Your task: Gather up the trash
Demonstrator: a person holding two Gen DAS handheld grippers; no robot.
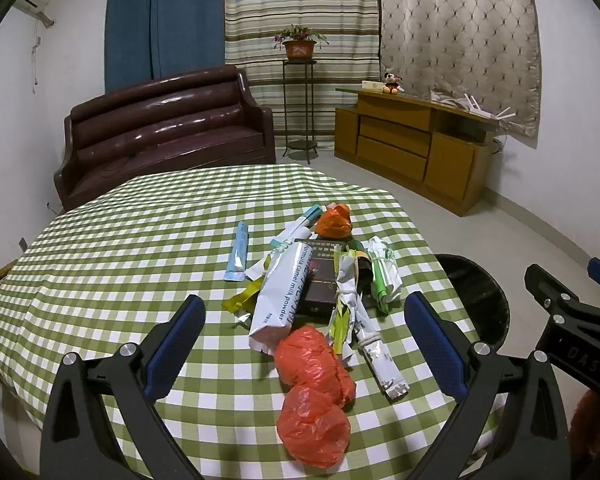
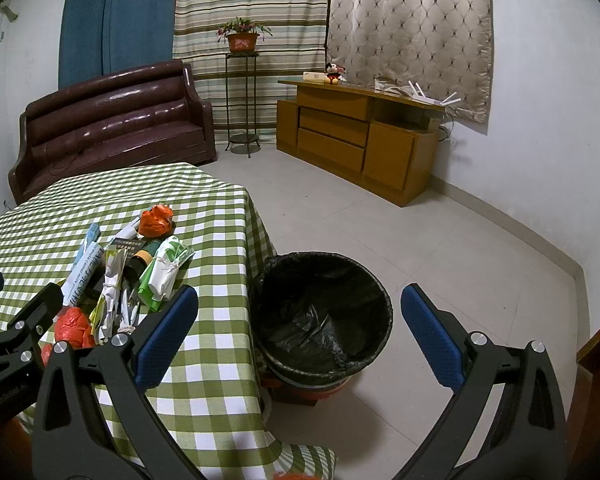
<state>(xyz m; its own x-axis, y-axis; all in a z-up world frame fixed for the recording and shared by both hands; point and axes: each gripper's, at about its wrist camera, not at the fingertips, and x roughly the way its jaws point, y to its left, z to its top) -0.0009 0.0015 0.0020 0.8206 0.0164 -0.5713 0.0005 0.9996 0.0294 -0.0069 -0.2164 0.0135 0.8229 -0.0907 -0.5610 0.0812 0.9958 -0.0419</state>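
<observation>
A pile of trash lies on the green checked table: two crumpled orange bags nearest me, a white milk powder sachet, a dark box, tied wrappers, a green-white packet, a blue stick pack and another orange bag. My left gripper is open above the near orange bags, empty. My right gripper is open and empty above the black-lined trash bin, which stands on the floor beside the table. The pile also shows in the right wrist view.
A brown sofa stands behind the table. A plant stand and a wooden cabinet line the far wall. The bin sits just off the table's right edge. Tiled floor lies to the right.
</observation>
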